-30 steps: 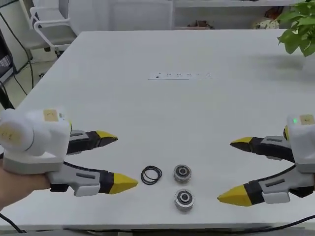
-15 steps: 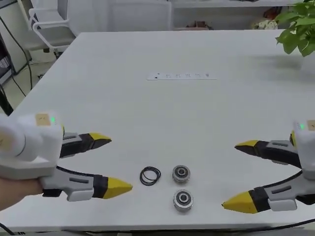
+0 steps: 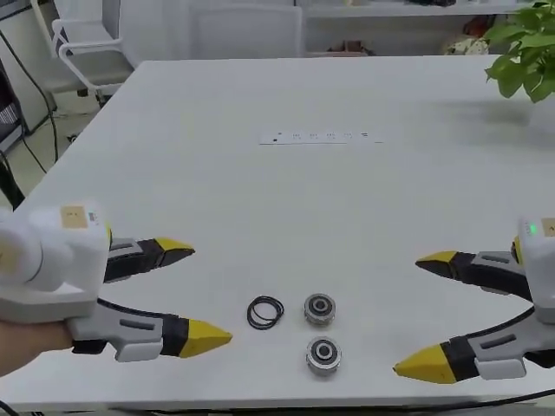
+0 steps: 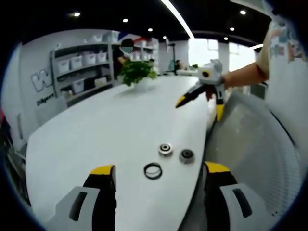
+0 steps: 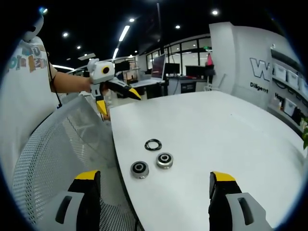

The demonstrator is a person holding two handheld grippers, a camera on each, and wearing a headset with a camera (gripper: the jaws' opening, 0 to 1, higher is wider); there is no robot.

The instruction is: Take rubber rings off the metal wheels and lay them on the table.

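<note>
While each stood wide open and empty, the left gripper (image 3: 206,293) and right gripper (image 3: 409,314) flanked two wheels (image 3: 320,308) at the table's (image 3: 312,199) near edge, with loose rings (image 3: 265,312) lying just left of the far wheel; stripping apparently done or paused, the next move called for steadying a wheel.

Left tongs (image 3: 211,294), right tongs (image 3: 408,315): jaws spread wide
</note>
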